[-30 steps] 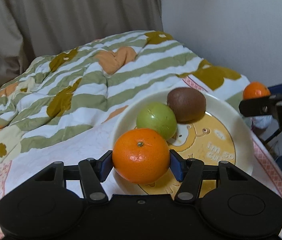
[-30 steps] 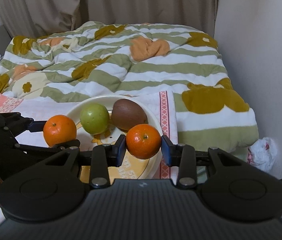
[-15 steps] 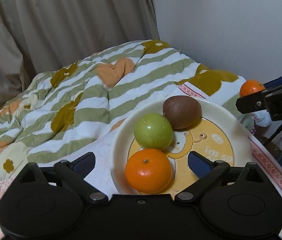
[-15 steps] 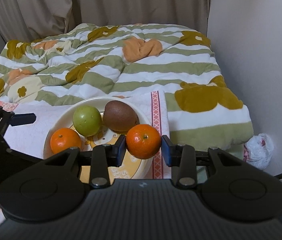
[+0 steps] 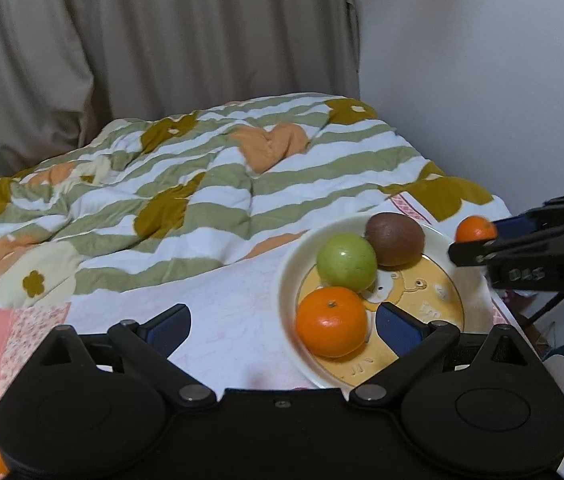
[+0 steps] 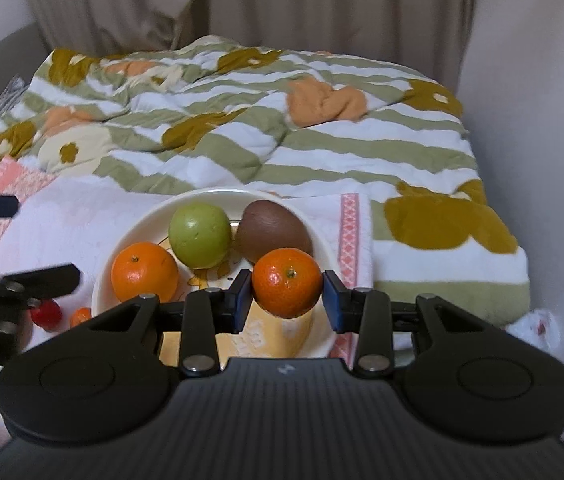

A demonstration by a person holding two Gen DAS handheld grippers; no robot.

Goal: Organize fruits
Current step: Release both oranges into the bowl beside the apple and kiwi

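Looking about halfway: three fruits on the plate [image 6: 102, 280], left gripper [image 5: 282, 322] spread wide and empty, right gripper [image 6: 286, 296] clamped on an orange [image 6: 286, 282] above the plate's near edge, strays waiting off its left edge.

- A glossy, smooth glazed finish is shown by the plate [image 6: 154, 220].
- Matt black plastic is seen on the right gripper [image 6: 286, 294].
- Soft quilted cloth forms the blanket [image 5: 210, 184].
- Dimpled, slightly shiny peel covers the near orange [image 5: 331, 322].
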